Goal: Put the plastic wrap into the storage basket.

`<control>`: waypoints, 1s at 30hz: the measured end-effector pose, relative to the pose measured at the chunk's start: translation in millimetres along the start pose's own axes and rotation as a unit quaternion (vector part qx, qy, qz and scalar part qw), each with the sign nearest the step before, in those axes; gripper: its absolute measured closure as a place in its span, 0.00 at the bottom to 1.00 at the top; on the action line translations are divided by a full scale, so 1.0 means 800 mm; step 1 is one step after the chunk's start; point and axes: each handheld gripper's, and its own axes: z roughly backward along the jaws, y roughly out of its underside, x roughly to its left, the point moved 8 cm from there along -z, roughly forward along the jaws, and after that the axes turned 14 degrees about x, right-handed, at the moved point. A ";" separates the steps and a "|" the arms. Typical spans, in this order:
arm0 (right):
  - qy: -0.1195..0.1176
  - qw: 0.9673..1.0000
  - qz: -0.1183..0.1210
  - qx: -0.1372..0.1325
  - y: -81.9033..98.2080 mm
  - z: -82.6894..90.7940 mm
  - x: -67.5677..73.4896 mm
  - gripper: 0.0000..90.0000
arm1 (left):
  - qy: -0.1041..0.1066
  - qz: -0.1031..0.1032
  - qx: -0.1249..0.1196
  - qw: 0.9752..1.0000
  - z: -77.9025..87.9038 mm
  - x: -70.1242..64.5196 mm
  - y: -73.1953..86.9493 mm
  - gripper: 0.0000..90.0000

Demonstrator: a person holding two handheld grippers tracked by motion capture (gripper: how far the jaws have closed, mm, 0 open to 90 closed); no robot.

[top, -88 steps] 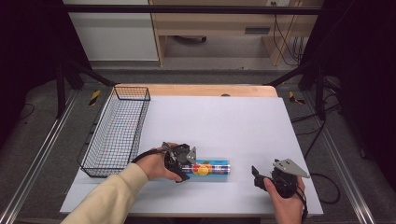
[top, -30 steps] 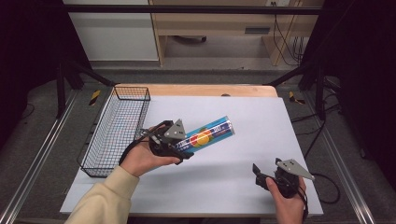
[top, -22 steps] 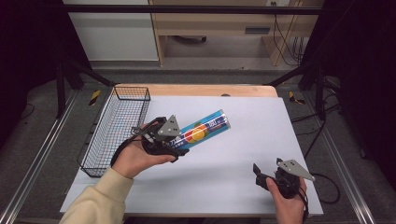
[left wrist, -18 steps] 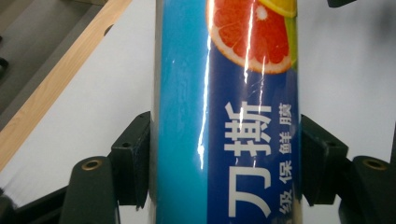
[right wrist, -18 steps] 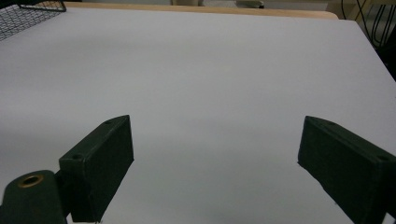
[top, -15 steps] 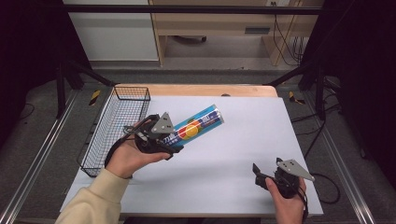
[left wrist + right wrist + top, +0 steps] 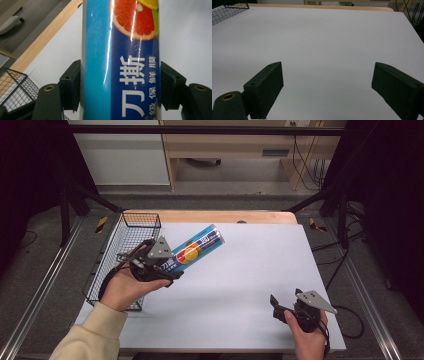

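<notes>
A blue tube of cling film (image 7: 194,249) with an orange fruit picture hangs in the air, tilted up to the right, beside the wire basket (image 7: 131,233). My left gripper (image 7: 165,265) is shut on its lower end. In the left gripper view the tube (image 7: 120,60) stands between both black jaws, which press on its sides. My right gripper (image 7: 278,304) rests low at the table's front right, held by a hand. In the right gripper view it (image 7: 327,82) is open, with bare white table between its jaws.
The black wire basket stands along the table's left side; its corner (image 7: 227,11) shows far off in the right gripper view. The white table top (image 7: 250,270) lies open between the two hands. A wooden edge (image 7: 225,217) runs along the back.
My left gripper has lifted the tube off the table and carried it up and left toward the basket, tilting its free end higher. The right gripper has stayed put.
</notes>
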 end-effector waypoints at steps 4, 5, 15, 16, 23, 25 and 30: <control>0.000 1.000 -0.002 0.001 0.001 0.000 -0.001 0.12 | -0.006 0.008 0.002 1.000 0.006 0.006 0.008 0.36; 0.001 1.000 -0.001 0.002 0.001 0.000 -0.001 0.12 | -0.008 0.010 0.000 1.000 0.007 0.007 0.009 0.36; 0.002 1.000 -0.005 0.004 0.001 -0.002 -0.001 0.12 | -0.011 0.026 0.000 1.000 0.014 0.016 0.022 0.36; 0.003 1.000 -0.006 0.003 0.001 -0.002 -0.001 0.12 | -0.010 0.030 0.000 1.000 0.014 0.017 0.023 0.36; 0.003 1.000 -0.013 0.002 0.002 -0.002 -0.006 0.12 | -0.011 0.040 0.000 0.999 0.013 0.022 0.029 0.36; 0.006 1.000 -0.009 0.002 0.002 -0.003 -0.006 0.12 | -0.011 0.043 -0.001 0.999 0.012 0.023 0.031 0.36; 0.008 1.000 -0.012 0.003 0.003 -0.004 -0.009 0.12 | -0.013 0.042 0.001 0.999 0.012 0.026 0.034 0.36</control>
